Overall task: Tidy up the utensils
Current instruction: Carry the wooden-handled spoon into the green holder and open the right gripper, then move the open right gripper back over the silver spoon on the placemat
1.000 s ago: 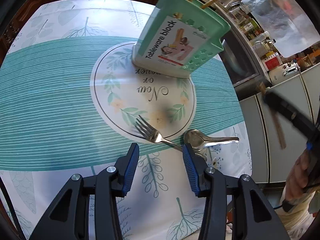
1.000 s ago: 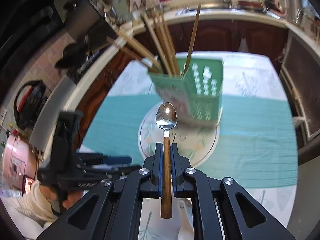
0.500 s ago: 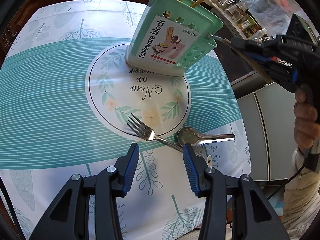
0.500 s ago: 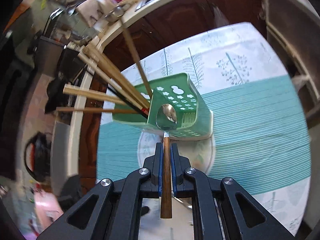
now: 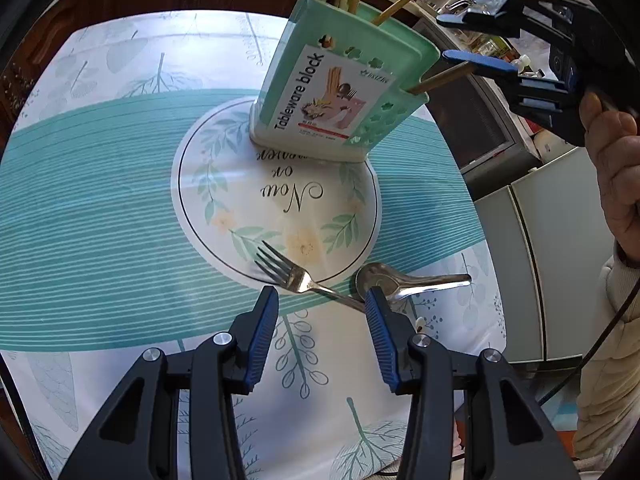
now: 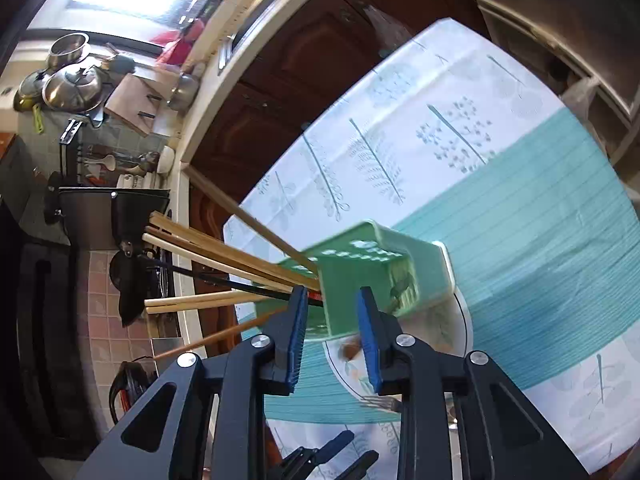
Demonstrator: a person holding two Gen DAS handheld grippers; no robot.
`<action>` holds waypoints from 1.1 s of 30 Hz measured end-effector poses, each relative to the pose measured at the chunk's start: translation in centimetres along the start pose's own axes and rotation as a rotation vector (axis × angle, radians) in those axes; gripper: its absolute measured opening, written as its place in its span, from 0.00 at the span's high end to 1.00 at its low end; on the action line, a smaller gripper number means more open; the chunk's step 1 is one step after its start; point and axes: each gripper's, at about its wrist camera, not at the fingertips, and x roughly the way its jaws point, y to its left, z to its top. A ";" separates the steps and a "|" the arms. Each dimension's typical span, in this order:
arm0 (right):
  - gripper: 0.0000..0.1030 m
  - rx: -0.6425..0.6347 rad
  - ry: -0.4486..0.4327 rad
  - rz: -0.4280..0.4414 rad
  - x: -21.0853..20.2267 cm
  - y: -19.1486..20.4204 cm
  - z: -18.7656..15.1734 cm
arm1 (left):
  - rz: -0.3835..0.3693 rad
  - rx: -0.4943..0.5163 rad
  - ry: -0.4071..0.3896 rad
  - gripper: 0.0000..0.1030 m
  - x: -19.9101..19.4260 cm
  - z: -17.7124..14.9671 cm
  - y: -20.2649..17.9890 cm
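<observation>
The fork lies flat on the tablecloth near the left gripper, its tines on the rim of the printed circle and its thin handle running right under the bowl of a metal spoon that lies just beside it. Both look like polished steel: stiff, light and probably slippery, and lying so low that the jaws would likely have to pinch across the narrow neck or handle, clear of the crossing point. The left gripper hovers over them with its jaws spread and empty. Farther off stands the green tableware block, holding chopsticks and a wooden-handled utensil slanting out of its right corner. The right gripper is beside that corner, jaws parted and gripping nothing.
</observation>
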 end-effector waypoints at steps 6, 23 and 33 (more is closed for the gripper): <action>0.74 -0.140 -0.061 -0.031 -1.8 2.4 -1.5 | 0.009 0.001 -0.034 0.58 -0.9 0.4 -0.1; 0.74 -0.482 -0.069 -0.180 -7.0 -1.5 -11.9 | -0.028 -0.117 -0.021 0.58 -0.3 -0.5 1.5; 0.74 -0.641 -0.010 -0.234 -2.6 -6.5 -18.2 | 0.011 -0.097 -0.109 0.58 2.3 -1.6 2.5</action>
